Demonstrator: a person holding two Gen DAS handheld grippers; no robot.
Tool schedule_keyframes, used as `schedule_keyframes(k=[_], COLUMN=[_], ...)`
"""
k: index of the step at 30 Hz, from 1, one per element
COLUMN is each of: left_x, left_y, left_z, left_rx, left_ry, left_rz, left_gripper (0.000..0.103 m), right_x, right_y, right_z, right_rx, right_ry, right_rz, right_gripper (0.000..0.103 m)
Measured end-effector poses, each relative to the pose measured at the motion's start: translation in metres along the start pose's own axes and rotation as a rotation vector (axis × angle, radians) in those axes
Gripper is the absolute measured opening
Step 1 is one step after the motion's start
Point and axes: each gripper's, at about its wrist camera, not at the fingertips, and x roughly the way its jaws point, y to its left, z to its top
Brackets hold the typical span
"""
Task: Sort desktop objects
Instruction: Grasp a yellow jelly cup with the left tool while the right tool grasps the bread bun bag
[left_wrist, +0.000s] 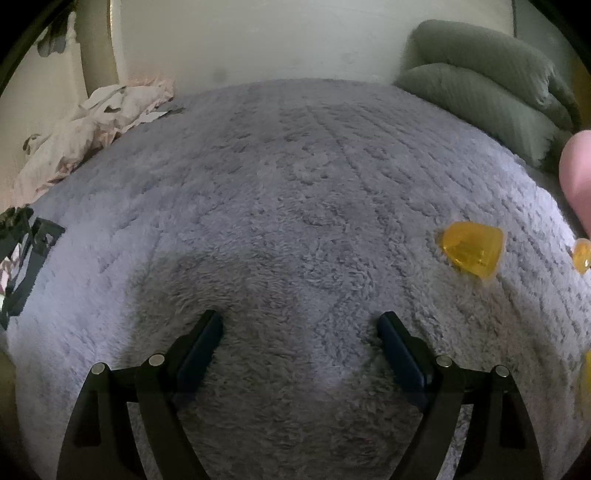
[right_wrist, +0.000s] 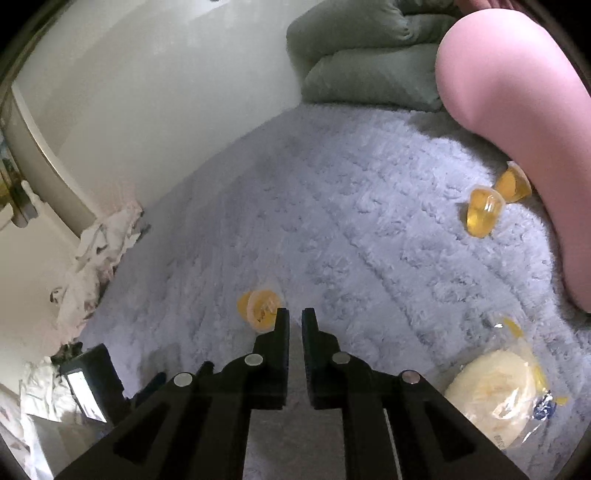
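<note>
Small yellow jelly cups lie on a fluffy grey blanket (left_wrist: 295, 206). In the left wrist view one cup (left_wrist: 472, 251) lies right of and beyond my left gripper (left_wrist: 300, 325), which is open and empty; another cup (left_wrist: 583, 254) shows at the right edge. In the right wrist view my right gripper (right_wrist: 294, 317) is shut with nothing between its fingers. One cup (right_wrist: 260, 309) lies on its side just left of its tips. Two more cups (right_wrist: 482, 214) (right_wrist: 511, 184) lie far right. A wrapped pale round pastry (right_wrist: 495, 395) lies at the lower right.
A person's pink-clad leg (right_wrist: 517, 122) borders the blanket on the right. Green pillows (left_wrist: 491, 85) are stacked at the back right. Crumpled light cloth (left_wrist: 92, 136) lies at the left edge. A dark device with a lit screen (right_wrist: 88, 384) sits at the lower left.
</note>
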Motion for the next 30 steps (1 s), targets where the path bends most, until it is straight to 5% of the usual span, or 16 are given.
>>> schedule_keyframes(k=[1,2,6,12,18,24,27,30], left_x=[-0.002,-0.006,-0.025,-0.021,0.0,0.019,0.025,0.031], left_y=[-0.001,-0.004,-0.035,-0.087,-0.1,-0.112,-0.117,-0.123], left_z=[0.0,0.0,-0.005,0.002,0.021,0.028,0.034,0.036], left_rx=[0.007,0.02,0.148,0.311,0.299,0.301,0.287,0.288], left_ry=[-0.008,-0.02,-0.084,-0.093,-0.039,0.01,0.012,0.013], left_rz=[-0.01,-0.031,-0.149,-0.142,-0.183,-0.158,-0.15,-0.144], left_gripper=[0.086,0.086,0.086,0.086,0.086,0.086,0.086,0.08], right_x=[0.004,0.008,-0.007,-0.053,-0.041,-0.03,-0.027,-0.006], right_y=[0.0,-0.001,-0.011,-0.065,-0.081,-0.067,-0.077,-0.091], right_z=[0.0,0.0,0.002,0.001,-0.004,-0.014,-0.018,-0.024], right_rx=[-0.004,-0.004,-0.029,0.168,0.202,0.047,0.064,0.137], right_ry=[0.004,0.022,0.051,0.074,0.164,0.224,0.241,0.264], right_rz=[0.0,-0.031,-0.254,-0.309,-0.35,-0.457,-0.52,-0.48], right_gripper=[0.036,0.041,0.043,0.048,0.052,0.07,0.094,0.099])
